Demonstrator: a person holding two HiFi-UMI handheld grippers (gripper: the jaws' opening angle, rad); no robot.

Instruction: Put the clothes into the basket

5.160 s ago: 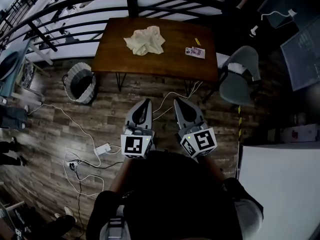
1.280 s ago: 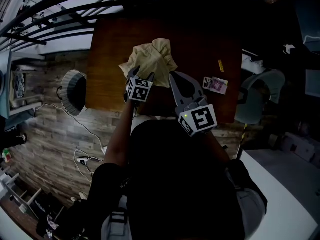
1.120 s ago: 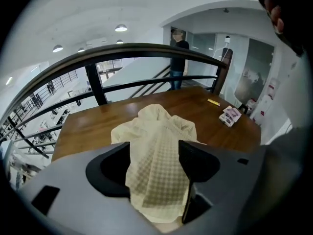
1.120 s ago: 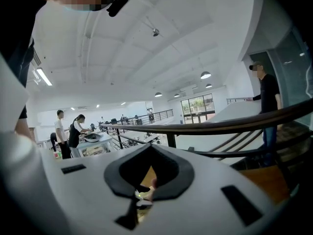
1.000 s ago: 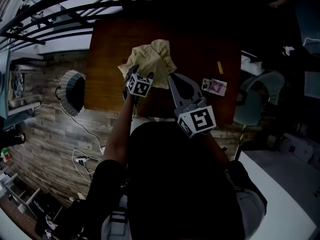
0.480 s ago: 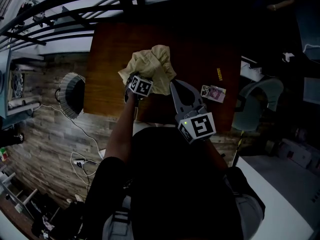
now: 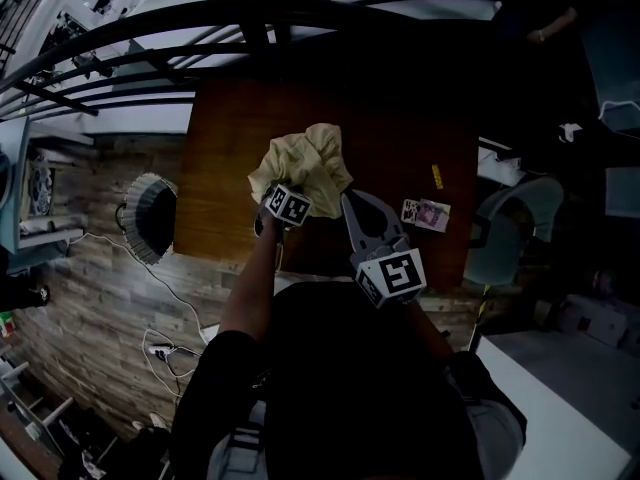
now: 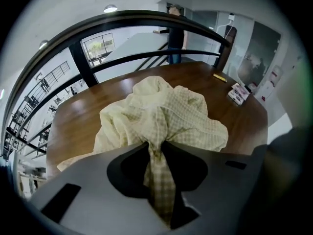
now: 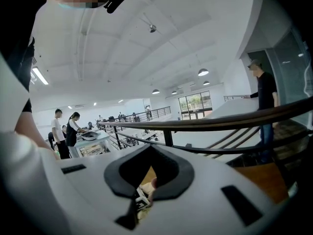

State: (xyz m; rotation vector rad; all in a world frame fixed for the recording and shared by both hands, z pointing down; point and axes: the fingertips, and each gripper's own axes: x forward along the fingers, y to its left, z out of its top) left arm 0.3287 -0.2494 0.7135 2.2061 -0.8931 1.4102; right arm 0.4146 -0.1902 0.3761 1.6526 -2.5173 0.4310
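Clothes (image 8: 161,114), one pale yellow checked bundle, are lying bunched on the table (image 7: 410,118), and the left tool (image 8: 157,153) is pinching a fold tight between its jaws. Right tool (image 7: 347,200) is hovering just beside, jaws together, gripping nothing. Basket (image 7: 150,218) is standing on the floor, well apart.

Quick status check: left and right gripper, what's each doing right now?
Left gripper: shut on the yellow checked cloth, a fold pinched between its fingers.
Right gripper: shut, holding nothing.
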